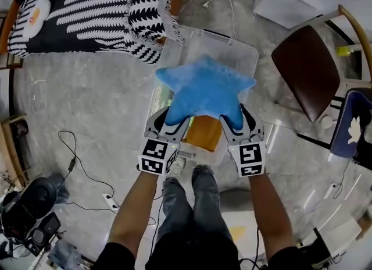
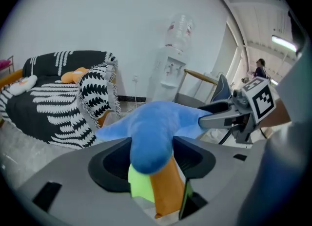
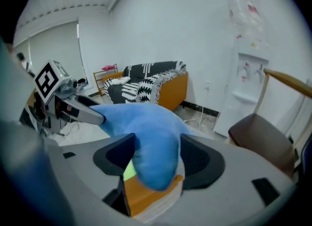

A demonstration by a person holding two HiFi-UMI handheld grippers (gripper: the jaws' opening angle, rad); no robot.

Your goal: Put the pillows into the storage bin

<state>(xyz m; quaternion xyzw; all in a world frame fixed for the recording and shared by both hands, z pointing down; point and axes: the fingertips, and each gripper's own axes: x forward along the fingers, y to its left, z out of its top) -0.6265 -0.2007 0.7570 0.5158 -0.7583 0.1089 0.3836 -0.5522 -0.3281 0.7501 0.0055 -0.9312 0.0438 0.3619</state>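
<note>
A blue star-shaped pillow (image 1: 206, 91) hangs above a clear plastic storage bin (image 1: 244, 50) on the floor. My left gripper (image 1: 172, 122) holds the star's near-left arm and my right gripper (image 1: 235, 120) holds its near-right arm. In the left gripper view the blue arm (image 2: 151, 137) fills the gap between the jaws, touching both. The right gripper view shows the same on the other arm (image 3: 153, 144). Below the star, an orange pillow (image 1: 203, 134) and a light green one (image 2: 139, 183) lie inside the bin.
A sofa under a black-and-white striped blanket (image 1: 87, 13) stands beyond the bin on the left. A brown chair (image 1: 305, 68) is at the right. Cables (image 1: 75, 164) and black gear (image 1: 29, 205) lie on the floor at lower left. A water dispenser (image 2: 170, 69) stands by the wall.
</note>
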